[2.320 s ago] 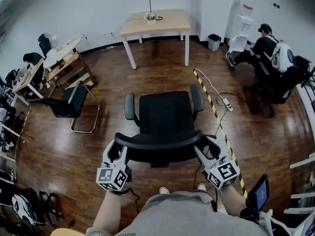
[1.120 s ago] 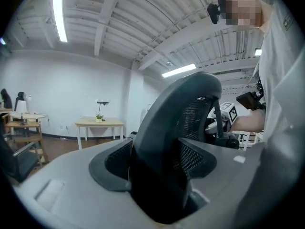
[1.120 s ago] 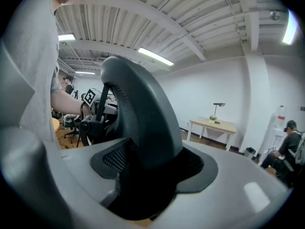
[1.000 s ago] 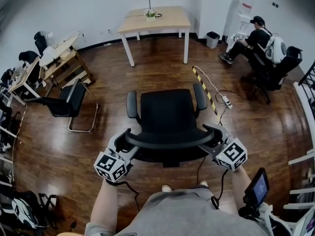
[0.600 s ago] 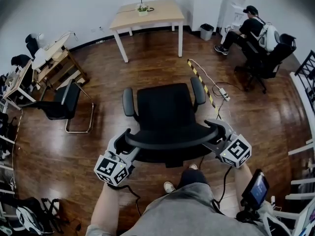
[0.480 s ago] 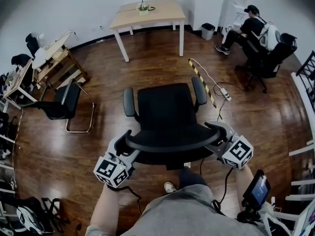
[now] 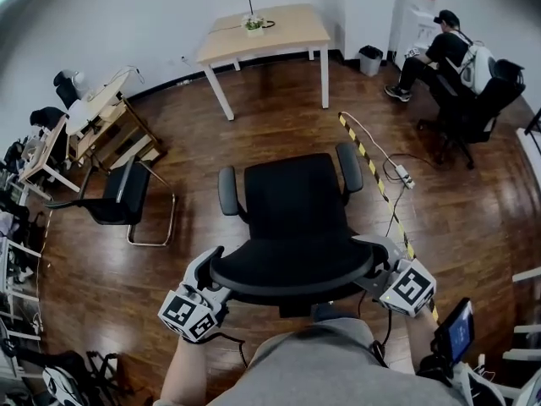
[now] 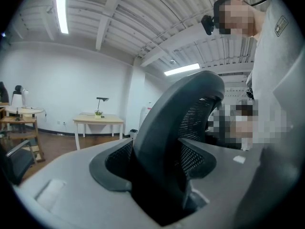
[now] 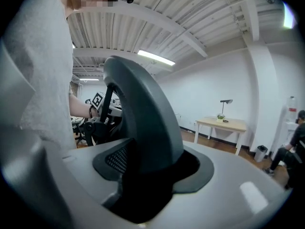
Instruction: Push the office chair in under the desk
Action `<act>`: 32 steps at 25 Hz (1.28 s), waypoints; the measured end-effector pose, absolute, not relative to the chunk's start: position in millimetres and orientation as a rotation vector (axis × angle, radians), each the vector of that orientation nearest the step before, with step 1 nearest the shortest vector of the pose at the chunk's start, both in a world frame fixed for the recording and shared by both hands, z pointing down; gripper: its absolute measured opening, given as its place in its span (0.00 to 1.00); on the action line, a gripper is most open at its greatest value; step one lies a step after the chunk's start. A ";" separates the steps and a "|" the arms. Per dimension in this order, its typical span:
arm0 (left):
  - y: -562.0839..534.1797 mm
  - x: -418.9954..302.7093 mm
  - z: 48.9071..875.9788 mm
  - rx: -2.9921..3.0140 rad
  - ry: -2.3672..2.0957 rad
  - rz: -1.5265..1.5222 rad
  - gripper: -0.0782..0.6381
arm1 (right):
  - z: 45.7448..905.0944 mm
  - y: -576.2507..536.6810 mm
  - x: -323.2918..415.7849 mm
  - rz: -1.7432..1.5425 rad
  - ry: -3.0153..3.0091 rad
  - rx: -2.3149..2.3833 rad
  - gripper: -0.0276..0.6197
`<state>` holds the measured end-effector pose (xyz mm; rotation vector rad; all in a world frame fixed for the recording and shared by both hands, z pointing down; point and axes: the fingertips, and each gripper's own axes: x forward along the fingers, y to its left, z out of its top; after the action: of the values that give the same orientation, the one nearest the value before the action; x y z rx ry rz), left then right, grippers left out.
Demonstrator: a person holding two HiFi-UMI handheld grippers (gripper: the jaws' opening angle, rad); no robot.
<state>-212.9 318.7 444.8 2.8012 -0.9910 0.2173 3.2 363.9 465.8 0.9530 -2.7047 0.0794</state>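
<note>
My left gripper (image 7: 210, 265) clamps the chair (image 7: 296, 214) back. My right gripper (image 7: 376, 256) has just been closing on it too. The chair stands mid floor (image 7: 254, 134), well apart from the desk (image 7: 270, 30), so most of the push is left.

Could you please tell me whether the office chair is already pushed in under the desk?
No, the office chair stands out in the room, with a stretch of floor between it and the desk.
</note>
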 end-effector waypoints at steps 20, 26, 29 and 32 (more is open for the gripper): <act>179.5 -191.7 445.7 2.794 -1.044 0.185 0.50 | 466.6 216.2 24.5 0.086 -2.765 0.828 0.40; 142.6 -177.1 443.9 2.778 -1.033 0.165 0.48 | 466.3 168.3 41.3 0.102 -2.753 0.781 0.39; 120.9 -169.1 443.7 2.781 -1.025 0.151 0.47 | 466.7 142.8 49.7 0.103 -2.751 0.784 0.40; 97.5 -166.4 444.6 2.782 -1.017 0.140 0.46 | 467.4 118.1 52.7 0.107 -2.756 0.773 0.40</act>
<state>-166.4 97.5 444.6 2.7819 -1.0169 0.1401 52.7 118.1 467.4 0.7734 -2.7560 0.1067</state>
